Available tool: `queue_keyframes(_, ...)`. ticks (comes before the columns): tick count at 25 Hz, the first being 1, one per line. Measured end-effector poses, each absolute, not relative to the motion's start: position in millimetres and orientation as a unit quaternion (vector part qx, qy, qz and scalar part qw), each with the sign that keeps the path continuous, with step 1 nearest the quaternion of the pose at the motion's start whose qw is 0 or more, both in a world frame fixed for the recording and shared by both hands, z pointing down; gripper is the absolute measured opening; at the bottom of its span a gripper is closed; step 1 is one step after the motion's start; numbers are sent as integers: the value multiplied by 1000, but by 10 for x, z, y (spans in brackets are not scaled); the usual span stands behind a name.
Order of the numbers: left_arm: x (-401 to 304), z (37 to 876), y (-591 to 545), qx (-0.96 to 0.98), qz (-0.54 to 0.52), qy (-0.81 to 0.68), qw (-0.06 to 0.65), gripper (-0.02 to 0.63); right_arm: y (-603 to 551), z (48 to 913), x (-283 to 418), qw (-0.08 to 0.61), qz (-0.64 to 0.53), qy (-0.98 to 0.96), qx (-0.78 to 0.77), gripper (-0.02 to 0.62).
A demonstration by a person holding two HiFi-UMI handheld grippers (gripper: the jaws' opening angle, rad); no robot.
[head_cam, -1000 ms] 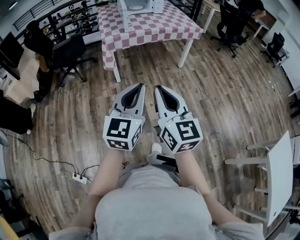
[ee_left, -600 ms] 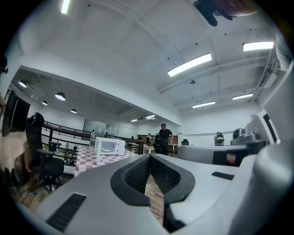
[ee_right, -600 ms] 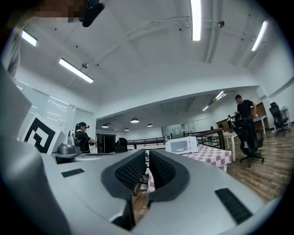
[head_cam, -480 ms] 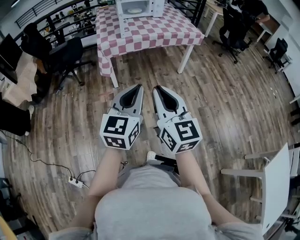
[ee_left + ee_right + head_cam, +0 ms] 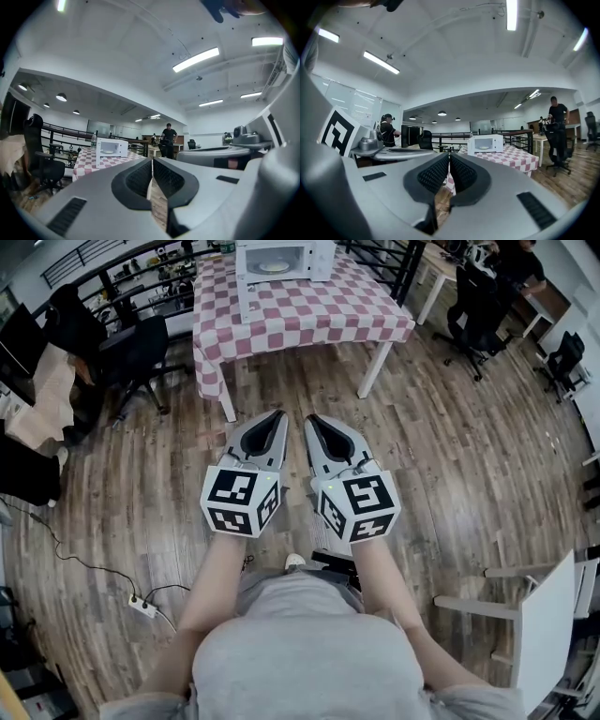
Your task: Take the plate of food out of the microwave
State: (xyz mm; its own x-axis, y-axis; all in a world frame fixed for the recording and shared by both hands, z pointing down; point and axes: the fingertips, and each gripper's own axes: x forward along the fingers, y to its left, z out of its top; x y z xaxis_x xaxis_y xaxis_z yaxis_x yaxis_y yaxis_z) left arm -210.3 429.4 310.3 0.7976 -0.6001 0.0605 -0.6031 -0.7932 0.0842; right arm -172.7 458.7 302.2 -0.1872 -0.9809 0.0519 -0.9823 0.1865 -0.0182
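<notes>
Head view: left gripper (image 5: 277,415), right gripper (image 5: 310,419), jaws clenched together; microwave (image 5: 284,259) on checkered table (image 5: 309,313) well ahead.

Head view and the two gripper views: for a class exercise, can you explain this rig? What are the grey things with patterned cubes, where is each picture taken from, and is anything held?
There is no robot: a person holds a two-jaw gripper in each hand. The head view looks down from the person's head at the left gripper and right gripper above a wooden floor; the cubes are part of them. The other two views come from cameras riding on each gripper, looking along its jaws. Both are shut and empty. Ahead, a table with a checked cloth bears a white microwave with a plate inside.
</notes>
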Motion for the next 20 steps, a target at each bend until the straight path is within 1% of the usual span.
queue_keyframes(4, -2097, 3064, 4208, 939, 3, -343, 37, 5, 4514, 3034, -1699, 8, 16, -776, 630, 28)
queue_keyframes(9, -2036, 3071, 4132, 935, -1, -353, 34, 5, 4435, 3031, -1638, -24, 26, -784, 620, 28)
queue_keyframes(13, -2026, 3137, 4012, 929, 0, -369, 34, 3, 4329, 3046, -1600, -28, 27, -787, 615, 26)
queue_keyframes(20, -1907, 3295, 3711, 932, 9, -358, 60, 3, 4047, 3074, -1531, -23, 13, -784, 620, 26)
